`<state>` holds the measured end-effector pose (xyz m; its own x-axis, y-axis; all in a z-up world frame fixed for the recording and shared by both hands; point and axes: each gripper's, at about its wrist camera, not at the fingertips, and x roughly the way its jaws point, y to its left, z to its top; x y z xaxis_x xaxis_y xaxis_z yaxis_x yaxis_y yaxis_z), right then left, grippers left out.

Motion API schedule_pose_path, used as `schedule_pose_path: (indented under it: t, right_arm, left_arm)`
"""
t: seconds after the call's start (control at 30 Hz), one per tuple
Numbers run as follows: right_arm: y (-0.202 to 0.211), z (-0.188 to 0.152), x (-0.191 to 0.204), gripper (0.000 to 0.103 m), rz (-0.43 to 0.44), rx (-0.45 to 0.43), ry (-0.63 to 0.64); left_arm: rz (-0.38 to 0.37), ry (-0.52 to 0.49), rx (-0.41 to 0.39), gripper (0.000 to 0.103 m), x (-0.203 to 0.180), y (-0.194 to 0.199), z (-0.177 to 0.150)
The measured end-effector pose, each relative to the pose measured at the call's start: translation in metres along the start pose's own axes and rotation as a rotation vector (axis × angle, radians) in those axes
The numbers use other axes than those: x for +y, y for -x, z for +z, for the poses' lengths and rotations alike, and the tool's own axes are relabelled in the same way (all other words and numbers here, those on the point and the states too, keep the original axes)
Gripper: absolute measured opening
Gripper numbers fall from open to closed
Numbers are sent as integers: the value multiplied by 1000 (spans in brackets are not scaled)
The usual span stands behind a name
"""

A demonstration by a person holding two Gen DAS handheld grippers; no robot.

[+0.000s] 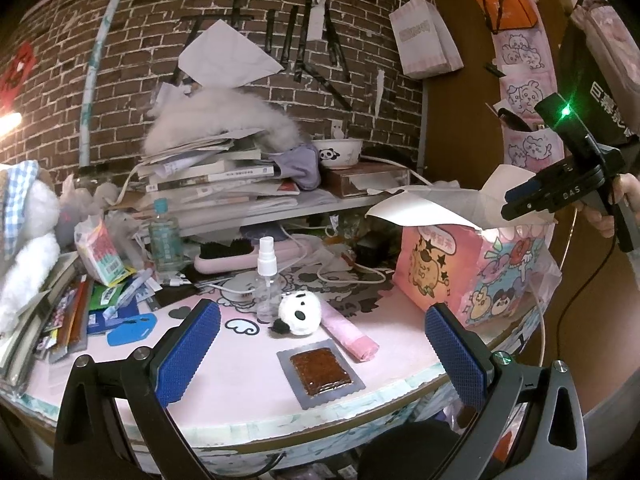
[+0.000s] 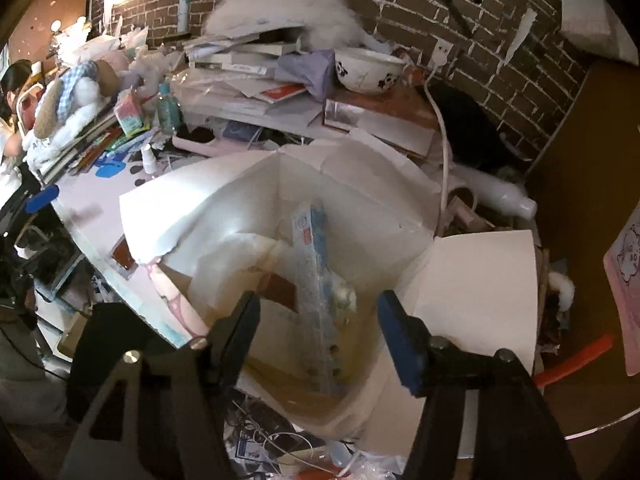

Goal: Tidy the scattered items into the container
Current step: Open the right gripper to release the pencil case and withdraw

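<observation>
Your left gripper (image 1: 320, 348) hangs over the table's front edge with its jaws spread wide and nothing between them. Working left to right across the pink table (image 1: 224, 376): the clear spray bottle (image 1: 267, 276) stands upright toward the middle, probably light and slick, and likely to tip, so take it around the body below the nozzle. Just right of it the panda plush (image 1: 299, 314) lies touching the pink roll (image 1: 351, 336); the plush looks soft and forgiving, so pinch it anywhere, while the roll should squash, so close across its middle. Nearest the front edge lies the flat sauce packet (image 1: 321, 372), thin and probably slippery; take it by its crimped foil border, not the filled centre.

At the table's right edge stands the paper bag (image 1: 472, 276), its flimsy rim likely to fold under pressure. Your right gripper (image 2: 320, 332) hovers over its mouth, jaws apart and empty. Inside, a long clear-wrapped pack (image 2: 316, 280) leans against the wall, with something brown (image 2: 280, 290) beside it that is too blurred to identify.
</observation>
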<state>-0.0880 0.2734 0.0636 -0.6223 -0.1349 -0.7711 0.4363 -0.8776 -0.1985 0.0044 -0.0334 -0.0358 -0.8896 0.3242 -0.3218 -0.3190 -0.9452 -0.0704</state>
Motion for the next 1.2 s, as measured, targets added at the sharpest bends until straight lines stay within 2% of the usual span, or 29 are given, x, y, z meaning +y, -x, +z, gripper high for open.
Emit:
schedule_pose_path:
  t: [0.1,0.27,0.47,0.63,0.83,1.0,1.2]
  right_arm:
    - [7,0,2,59,15,-34,0]
    - [22,-5,22,78,34,-131,23]
    - [34,-16,61,81,131,-248,64]
    - [31,-28,87,81,211,-310,79]
    - [36,-47,119,90,301,-474,57]
    - [35,-62,150,90,344,-586,28]
    - [8,-73,178,90,336,-585,-39]
  left_arm:
    - [0,-1,0,102,0,0,0]
    - [5,5,4,102,1,-1,2]
    - [17,3,0,102,1,1,3]
    - [40,0,-2,102,5,3,1]
    - [61,27,10,103,15,1,-4]
    - [83,35,30,103,20,-3,-10]
    - [103,49,34,103,27,-3,-13]
